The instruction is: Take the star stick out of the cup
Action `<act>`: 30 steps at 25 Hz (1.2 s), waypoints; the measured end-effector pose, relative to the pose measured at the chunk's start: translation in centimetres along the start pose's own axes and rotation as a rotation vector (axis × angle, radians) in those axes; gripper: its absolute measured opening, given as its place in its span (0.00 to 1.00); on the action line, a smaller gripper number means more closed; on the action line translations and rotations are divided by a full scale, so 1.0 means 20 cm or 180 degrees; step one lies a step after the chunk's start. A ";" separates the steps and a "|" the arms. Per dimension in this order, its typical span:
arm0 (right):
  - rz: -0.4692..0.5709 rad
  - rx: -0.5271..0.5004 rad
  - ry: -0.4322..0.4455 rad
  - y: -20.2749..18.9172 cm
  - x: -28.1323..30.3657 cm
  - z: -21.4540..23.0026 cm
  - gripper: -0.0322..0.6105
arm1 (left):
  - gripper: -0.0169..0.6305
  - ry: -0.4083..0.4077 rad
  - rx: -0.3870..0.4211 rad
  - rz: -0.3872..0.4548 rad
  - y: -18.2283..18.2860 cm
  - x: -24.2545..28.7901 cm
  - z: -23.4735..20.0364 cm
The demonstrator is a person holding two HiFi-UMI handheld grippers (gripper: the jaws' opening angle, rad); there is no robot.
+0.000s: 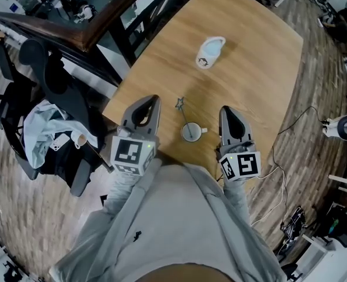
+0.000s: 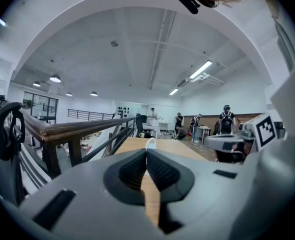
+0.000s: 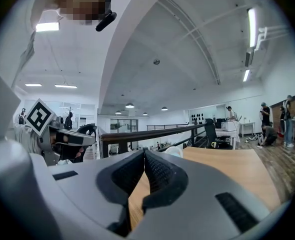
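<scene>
Wooden table (image 1: 250, 69), cup (image 1: 191, 133) — perhaps a bottle (image 1: 210, 51)

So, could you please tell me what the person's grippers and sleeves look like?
The left gripper and right gripper are grey tapered shells with black ribbed pads; each carries a white cube with black square markers. The sleeves are light grey.

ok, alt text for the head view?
A small cup with the star stick leaning in it stands on a wooden table, between the shut left gripper and shut right gripper, both empty. A white object lies farther back.
</scene>
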State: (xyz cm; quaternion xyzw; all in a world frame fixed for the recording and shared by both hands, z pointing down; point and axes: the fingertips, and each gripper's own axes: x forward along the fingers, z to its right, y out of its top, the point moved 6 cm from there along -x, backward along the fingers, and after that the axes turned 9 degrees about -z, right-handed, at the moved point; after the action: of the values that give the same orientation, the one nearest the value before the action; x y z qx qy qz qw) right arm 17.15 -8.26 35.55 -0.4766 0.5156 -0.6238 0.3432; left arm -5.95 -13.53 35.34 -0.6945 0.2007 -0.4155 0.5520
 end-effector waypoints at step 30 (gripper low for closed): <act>-0.0630 0.0001 0.0360 -0.25 0.14 -0.10 0.08 | 0.06 -0.0003 -0.0156 -0.0215 -0.12 0.07 -0.08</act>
State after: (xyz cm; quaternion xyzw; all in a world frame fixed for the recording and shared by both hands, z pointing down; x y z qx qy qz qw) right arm 14.76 -9.05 41.13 -0.4892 0.4844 -0.6807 0.2505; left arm -6.80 -14.84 38.14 -0.7144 0.1870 -0.4286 0.5206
